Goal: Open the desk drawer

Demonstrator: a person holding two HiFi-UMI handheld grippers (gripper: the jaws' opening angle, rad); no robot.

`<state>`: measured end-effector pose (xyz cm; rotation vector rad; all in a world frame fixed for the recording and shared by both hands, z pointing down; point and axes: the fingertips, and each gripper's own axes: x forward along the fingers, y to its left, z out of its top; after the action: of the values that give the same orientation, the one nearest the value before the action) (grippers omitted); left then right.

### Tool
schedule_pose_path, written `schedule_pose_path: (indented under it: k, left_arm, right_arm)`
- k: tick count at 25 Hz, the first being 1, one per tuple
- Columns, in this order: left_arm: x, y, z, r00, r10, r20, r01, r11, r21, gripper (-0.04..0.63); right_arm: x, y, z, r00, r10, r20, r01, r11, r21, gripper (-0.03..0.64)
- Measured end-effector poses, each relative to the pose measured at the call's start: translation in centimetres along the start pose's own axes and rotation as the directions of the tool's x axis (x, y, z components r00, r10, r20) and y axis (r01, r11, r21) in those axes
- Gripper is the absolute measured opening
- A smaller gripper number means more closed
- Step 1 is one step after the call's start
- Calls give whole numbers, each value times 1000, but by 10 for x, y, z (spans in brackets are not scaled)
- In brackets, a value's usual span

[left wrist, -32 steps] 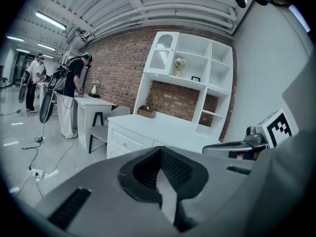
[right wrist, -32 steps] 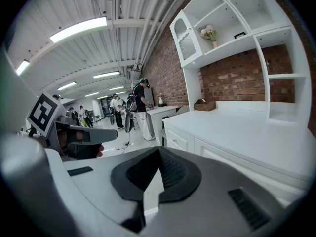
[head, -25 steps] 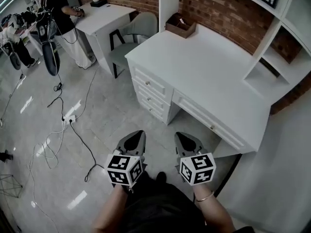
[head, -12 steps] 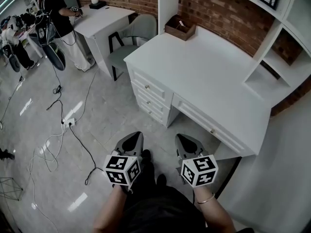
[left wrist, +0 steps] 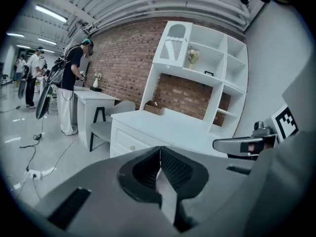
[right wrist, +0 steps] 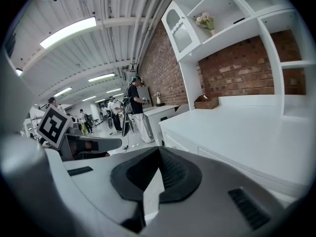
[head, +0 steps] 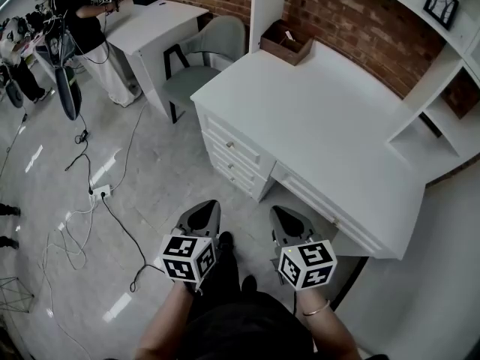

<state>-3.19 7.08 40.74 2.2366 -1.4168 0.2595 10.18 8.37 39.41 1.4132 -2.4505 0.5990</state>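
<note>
The white desk point(head: 322, 118) stands ahead of me, with three stacked drawers point(head: 234, 153) in its left pedestal and one long drawer point(head: 319, 203) with a small knob point(head: 335, 220) over the knee space. All drawers are closed. My left gripper point(head: 212, 204) hangs over the floor short of the pedestal, jaws shut and empty. My right gripper point(head: 277, 211) is beside it, just short of the long drawer, also shut and empty. From the left gripper point(left wrist: 159, 148) the desk front point(left wrist: 129, 141) shows ahead. The right gripper point(right wrist: 159, 148) points along the desktop point(right wrist: 247, 132).
A brown box point(head: 287, 42) sits at the desk's back edge, and white shelving point(head: 442, 73) rises at the right. A grey chair point(head: 202, 51), a second white table point(head: 154, 17) and a standing person point(head: 79, 10) are at the left. Cables point(head: 112, 216) cross the floor.
Both grippers have moved forward together, so the desk now lies a little closer. Their jaws have stayed shut.
</note>
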Motion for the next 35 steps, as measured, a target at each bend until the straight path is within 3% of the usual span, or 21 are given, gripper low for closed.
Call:
schedule_pose_path:
  k: [16,21,23,26,35]
  left_arm:
    - [117,100,57,995,-61,-74,62,998,18,11]
    - [143,118,57,992,-77,-96,76,997,-6,17]
    - [153,125,55,991,-77,-111,76,997,-13,61]
    - [165,132,51,988,-83,-132,82,996,-19,69]
    - [197,142,26,974,-91,-208,92,996,-2,100]
  right_arm:
    - [121,-25,48,995,-96,-22,97,994,43,5]
    - [137,-27,50,992,-121,-36,123,992,40,5]
    - [142,-27,49,991,-129,-42,130,991,40,5]
    - [150,-26,48,989,-137,-54,139,990,38,5]
    - [168,-26,42,987,-142,-69,145,988,44,5]
